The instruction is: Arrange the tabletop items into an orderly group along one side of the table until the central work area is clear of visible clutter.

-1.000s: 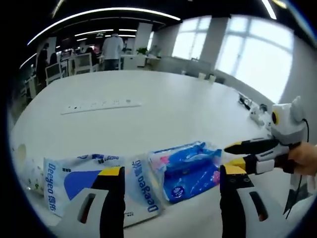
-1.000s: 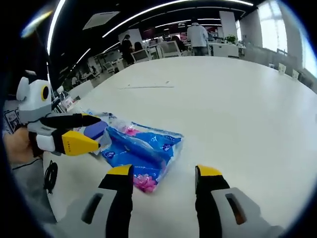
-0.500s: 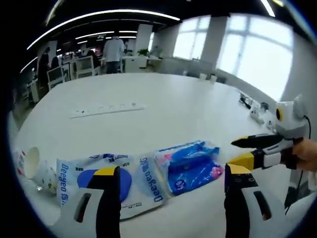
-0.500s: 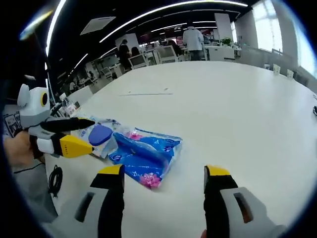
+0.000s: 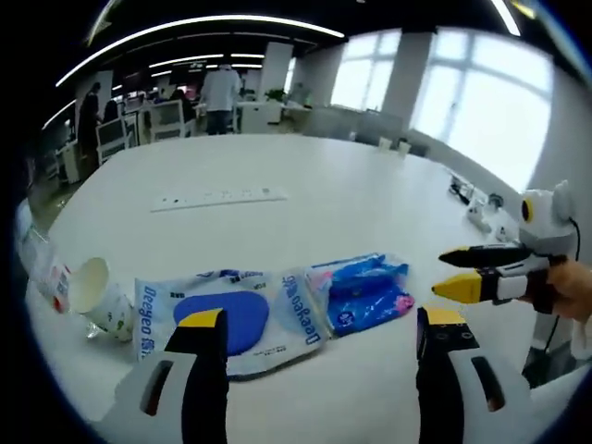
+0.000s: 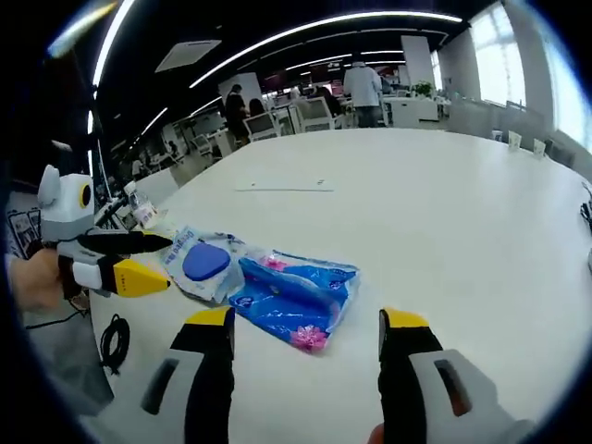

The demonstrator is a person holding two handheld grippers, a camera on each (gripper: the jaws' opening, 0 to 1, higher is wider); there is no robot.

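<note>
A broad white table with a rounded edge spreads through an open-plan office, where ceiling light strips curve overhead, tall bright windows line one side, and desks, chairs and a few standing people sit far behind. Near the table edge lie two soft packets side by side and touching: a white wipes pack with a blue oval lid, printed "Deeyeo", and a blue tissue pack with pink marks. One paper cup lies tipped on its side just beside the white pack, with a bottle-like item at the table edge past it, too blurred to name. One white power strip lies well apart, farther across the table. The left gripper has its jaws spread wide with nothing between them, hovering over the white pack. The right gripper is likewise wide and empty, just short of the blue pack.
</note>
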